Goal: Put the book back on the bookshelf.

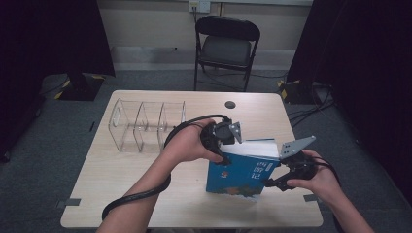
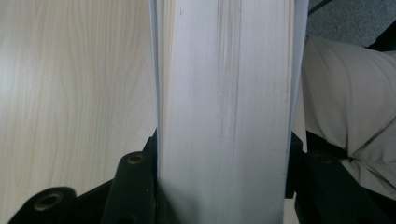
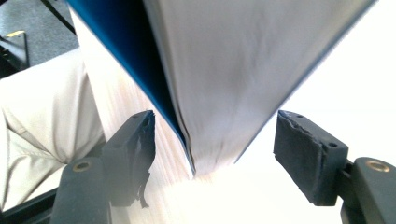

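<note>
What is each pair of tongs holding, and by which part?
The left tongs clamp the thick blue-covered book across its page block at the top left corner. The right tongs stand open around its corner, holding nothing.

book point(image 1: 243, 172): blue cover, white pages | table point(image 1: 121, 170): pale woodgrain | chair point(image 1: 227, 48): black

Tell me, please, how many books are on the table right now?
1. A blue-covered book stands on edge near the front right of the table, its page block clamped in the left hand-held gripper. None other shows, though the hands could hide something small.
</note>
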Tool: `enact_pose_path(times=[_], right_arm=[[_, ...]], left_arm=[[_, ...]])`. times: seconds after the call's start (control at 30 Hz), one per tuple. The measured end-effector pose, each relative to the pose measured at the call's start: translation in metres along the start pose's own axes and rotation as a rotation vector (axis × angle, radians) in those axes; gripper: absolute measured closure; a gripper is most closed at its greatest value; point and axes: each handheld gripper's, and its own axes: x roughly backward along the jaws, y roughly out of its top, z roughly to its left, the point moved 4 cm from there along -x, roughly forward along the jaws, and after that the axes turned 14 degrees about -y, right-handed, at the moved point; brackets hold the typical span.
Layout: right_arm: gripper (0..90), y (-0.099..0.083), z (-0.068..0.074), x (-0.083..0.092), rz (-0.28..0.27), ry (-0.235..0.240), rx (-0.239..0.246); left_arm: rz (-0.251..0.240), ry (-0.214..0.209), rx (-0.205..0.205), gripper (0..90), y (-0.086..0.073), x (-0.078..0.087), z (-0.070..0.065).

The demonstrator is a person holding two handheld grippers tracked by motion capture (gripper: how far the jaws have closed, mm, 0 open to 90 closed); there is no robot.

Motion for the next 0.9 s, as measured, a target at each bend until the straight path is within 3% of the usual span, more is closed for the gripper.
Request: enact_pose_path(times=[0.53,0.7,0.77,0.9], right_arm=[[24.9,-0.044,-0.009,-0.023,-0.001,-0.056,-0.073],[23.8,-0.062,-0.009,-0.041,0.008,-0.062,-0.108],[23.5,-0.068,-0.009,-0.046,0.019,-0.056,-0.121],[23.5,-0.079,-0.012,-0.053,0.035,-0.090,-0.131]], left_arm=[[0.014,0.019,0.011,55.5,0.001,0.000,-0.002],[0.013,0.000,0.057,56.8,0.000,0.001,-0.004],[0.013,0.004,0.055,57.4,0.000,0.002,-0.004],[-0.003,-0.001,0.081,58.7,-0.001,0.002,-0.005]])
